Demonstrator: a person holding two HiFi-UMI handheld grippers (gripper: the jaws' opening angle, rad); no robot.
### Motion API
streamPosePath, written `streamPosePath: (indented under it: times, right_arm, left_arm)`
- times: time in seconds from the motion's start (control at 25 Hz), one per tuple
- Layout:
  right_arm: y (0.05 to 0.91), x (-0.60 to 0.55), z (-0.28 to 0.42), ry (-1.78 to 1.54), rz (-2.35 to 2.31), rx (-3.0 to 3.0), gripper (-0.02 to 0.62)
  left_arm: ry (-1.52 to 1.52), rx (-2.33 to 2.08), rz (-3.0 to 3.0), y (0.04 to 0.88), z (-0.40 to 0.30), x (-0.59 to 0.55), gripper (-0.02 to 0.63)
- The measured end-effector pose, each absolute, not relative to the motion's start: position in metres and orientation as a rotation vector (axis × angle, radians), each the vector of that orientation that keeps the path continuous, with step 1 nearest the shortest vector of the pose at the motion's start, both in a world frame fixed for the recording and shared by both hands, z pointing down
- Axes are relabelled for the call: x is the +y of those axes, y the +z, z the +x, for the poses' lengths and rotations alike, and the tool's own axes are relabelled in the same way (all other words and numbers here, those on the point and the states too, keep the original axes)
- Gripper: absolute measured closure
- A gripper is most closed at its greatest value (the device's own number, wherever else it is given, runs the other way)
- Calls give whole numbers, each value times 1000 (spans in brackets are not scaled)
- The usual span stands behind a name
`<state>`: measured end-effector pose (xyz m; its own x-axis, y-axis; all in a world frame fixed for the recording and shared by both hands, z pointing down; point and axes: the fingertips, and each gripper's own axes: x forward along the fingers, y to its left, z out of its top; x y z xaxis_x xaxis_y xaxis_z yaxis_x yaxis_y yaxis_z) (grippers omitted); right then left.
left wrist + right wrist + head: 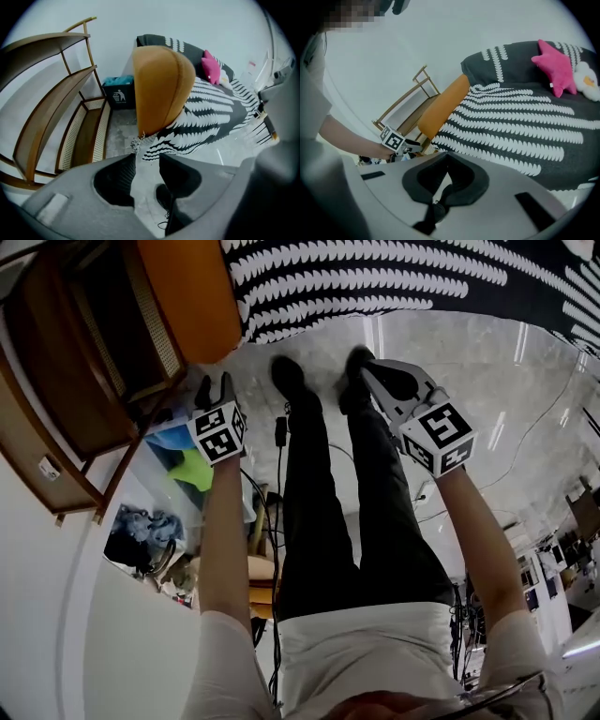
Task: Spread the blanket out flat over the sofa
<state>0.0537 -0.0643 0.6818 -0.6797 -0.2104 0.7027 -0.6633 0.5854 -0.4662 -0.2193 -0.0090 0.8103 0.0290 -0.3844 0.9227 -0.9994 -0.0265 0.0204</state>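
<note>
The black blanket with white leaf rows (394, 282) lies spread over the sofa, and its front edge hangs toward the pale floor. It covers seat and back (520, 126). The orange sofa arm (161, 84) stays bare. A tasselled blanket corner (136, 143) hangs by that arm, just beyond my left gripper (147, 157), which stands open with only floor between its pads. In the head view the left gripper (217, 395) hovers near the arm. My right gripper (447, 154) has its tips together, holds nothing, and hovers before the blanket's front edge (375, 371).
A wooden shelf unit (66, 381) stands left of the sofa, with a dark bin (118, 93) behind it. A pink star cushion (558, 65) and a white plush toy (588, 84) sit on the blanket. The person's legs and a cable (279, 437) are below me.
</note>
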Motion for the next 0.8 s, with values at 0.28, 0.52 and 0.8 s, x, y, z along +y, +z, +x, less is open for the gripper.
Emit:
streamPosePath:
  times: [0.28, 0.52, 0.8]
  right_arm:
    - [610, -80, 55, 908, 726, -2267, 591]
    - [540, -96, 55, 822, 725, -2298, 591]
    - [454, -111, 54, 700, 707, -2307, 591]
  left_arm:
    - [956, -1485, 1600, 730, -209, -26, 442]
    - [928, -1503, 1658, 650, -194, -42, 442]
    - [902, -1514, 1735, 550, -172, -66, 442]
